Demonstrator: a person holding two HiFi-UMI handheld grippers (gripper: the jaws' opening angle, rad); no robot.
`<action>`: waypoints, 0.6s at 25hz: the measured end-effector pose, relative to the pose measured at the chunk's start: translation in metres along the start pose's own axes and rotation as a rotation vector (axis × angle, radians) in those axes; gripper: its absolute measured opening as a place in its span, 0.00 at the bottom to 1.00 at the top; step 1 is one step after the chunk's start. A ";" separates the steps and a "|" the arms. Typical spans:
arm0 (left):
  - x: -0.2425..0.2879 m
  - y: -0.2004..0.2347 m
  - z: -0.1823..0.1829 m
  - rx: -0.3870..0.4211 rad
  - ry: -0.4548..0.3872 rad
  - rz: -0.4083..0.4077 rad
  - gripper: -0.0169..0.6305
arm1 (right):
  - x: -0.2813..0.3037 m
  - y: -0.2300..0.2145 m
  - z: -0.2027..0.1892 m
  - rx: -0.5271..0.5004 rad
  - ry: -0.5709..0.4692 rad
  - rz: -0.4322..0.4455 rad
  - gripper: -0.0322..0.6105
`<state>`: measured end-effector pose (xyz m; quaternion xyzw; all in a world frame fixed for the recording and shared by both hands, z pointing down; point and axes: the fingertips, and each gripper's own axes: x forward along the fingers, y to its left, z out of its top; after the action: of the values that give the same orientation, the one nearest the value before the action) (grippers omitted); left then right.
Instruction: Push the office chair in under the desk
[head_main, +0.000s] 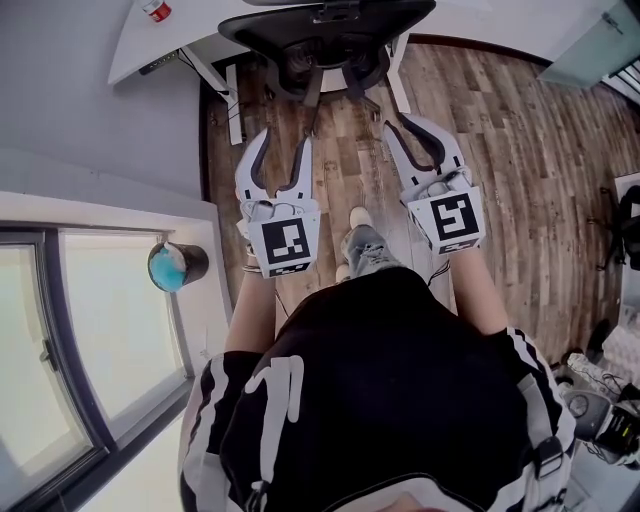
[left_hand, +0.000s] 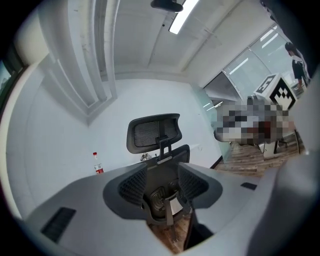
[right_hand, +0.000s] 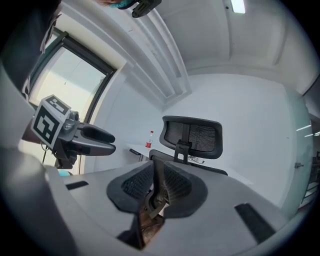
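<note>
Both claws are closing on nothing. The left gripper (head_main: 284, 140) is half spread, and the right gripper (head_main: 415, 128) is nearly pinched together. They point at the office chair (head_main: 330, 35), close behind its back.

The person's forearms (head_main: 250, 315) are reaching forward and down, side by side. The left gripper (head_main: 284, 150) is closing, its jaws apart with nothing between them. The right gripper (head_main: 415, 135) is closing too, its jaws nearly together and empty.
</note>
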<state>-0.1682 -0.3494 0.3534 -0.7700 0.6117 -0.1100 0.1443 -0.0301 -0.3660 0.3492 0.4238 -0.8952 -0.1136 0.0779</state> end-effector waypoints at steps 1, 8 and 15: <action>-0.001 0.001 0.002 -0.012 -0.006 0.003 0.32 | -0.001 0.000 0.001 0.015 -0.006 0.000 0.15; -0.010 0.006 0.006 -0.056 -0.028 0.012 0.23 | -0.002 0.004 0.005 0.115 -0.048 0.007 0.09; -0.017 0.006 0.009 -0.078 -0.049 0.019 0.15 | -0.006 0.014 0.006 0.116 -0.043 0.010 0.07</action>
<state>-0.1745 -0.3333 0.3425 -0.7718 0.6189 -0.0657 0.1299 -0.0383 -0.3519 0.3471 0.4208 -0.9037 -0.0703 0.0345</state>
